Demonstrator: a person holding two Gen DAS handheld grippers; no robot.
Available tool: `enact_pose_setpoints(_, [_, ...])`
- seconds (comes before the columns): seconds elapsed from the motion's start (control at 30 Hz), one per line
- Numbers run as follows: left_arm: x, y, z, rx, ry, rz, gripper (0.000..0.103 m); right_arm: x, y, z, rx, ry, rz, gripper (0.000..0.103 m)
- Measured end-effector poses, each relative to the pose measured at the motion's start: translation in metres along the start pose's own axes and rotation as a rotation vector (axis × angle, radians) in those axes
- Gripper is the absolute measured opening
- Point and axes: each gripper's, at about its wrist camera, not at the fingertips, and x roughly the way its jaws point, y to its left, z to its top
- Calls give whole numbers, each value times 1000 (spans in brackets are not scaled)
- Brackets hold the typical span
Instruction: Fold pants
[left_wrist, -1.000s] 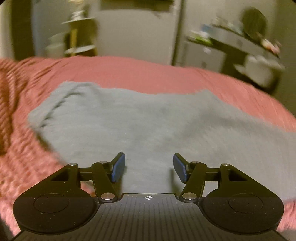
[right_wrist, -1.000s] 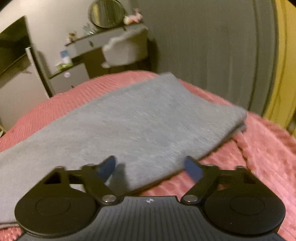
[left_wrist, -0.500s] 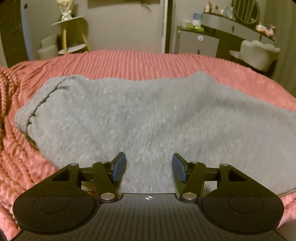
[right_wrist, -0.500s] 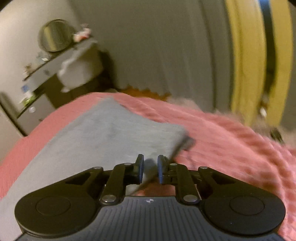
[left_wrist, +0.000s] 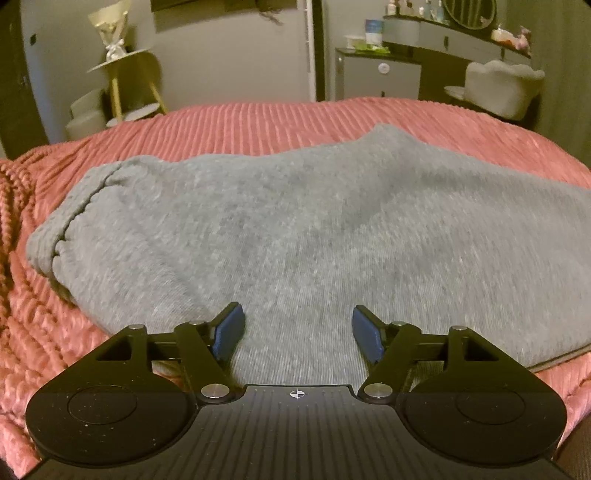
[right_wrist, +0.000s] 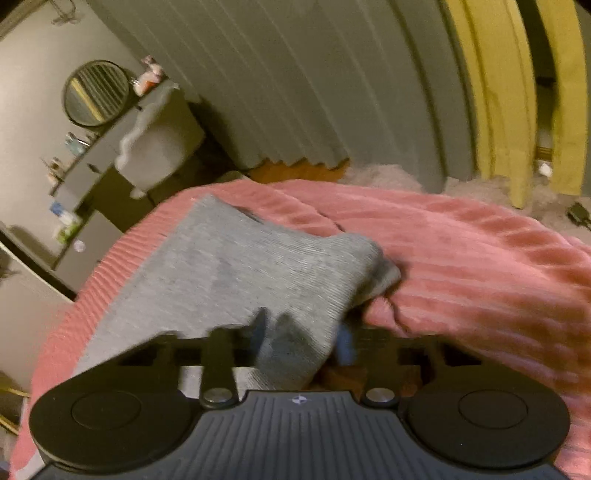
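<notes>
Grey pants (left_wrist: 295, 229) lie flat across the pink ribbed bedspread (left_wrist: 258, 122), their long axis running side to side in front of the person. The elastic waistband (left_wrist: 70, 221) sits out at the left end and the leg cuffs (right_wrist: 373, 269) at the right.

The left gripper (left_wrist: 297, 332) hangs over the near edge of the cloth, somewhere around the seat or thigh. Its blue pads are spread and opening wider, with grey fabric seen between and beneath them, but they press on nothing.

The right gripper (right_wrist: 301, 336) is the nearer to the cuff end, and cloth bunches up between its narrow jaws. They are easing open, though, and the picture is smeared, so I cannot say for sure the pads are biting.

My read is that the fold turns on that cuff end. It lies just ahead and to the right of the right gripper and would have to travel along the long axis toward the waistband.

The left view gives the waistband and the broad middle of the pants but no cuffs. The right view gives the cuffs and the bare bedspread beyond, but no waistband.
</notes>
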Motion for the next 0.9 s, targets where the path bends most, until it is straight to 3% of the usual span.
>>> enact_pose_setpoints(0.1, [1, 0, 0, -6, 0, -7, 75, 7, -11, -3, 27, 28, -23, 27])
enact_pose_setpoints(0.27, [3, -6, -3, 36, -3, -1, 79, 9, -14, -6, 38, 25, 11, 31])
enact_pose_setpoints(0.5, [4, -5, -3, 34, -3, -5, 79, 18, 11, -3, -78, 28, -56, 28])
enact_pose_setpoints(0.67, [4, -7, -4, 47, -4, -2, 80, 25, 5, -3, -57, 29, -31, 30])
enact_pose_setpoints(0.9, [4, -8, -6, 59, -6, 1, 81, 28, 17, -5, -142, 37, -68, 34])
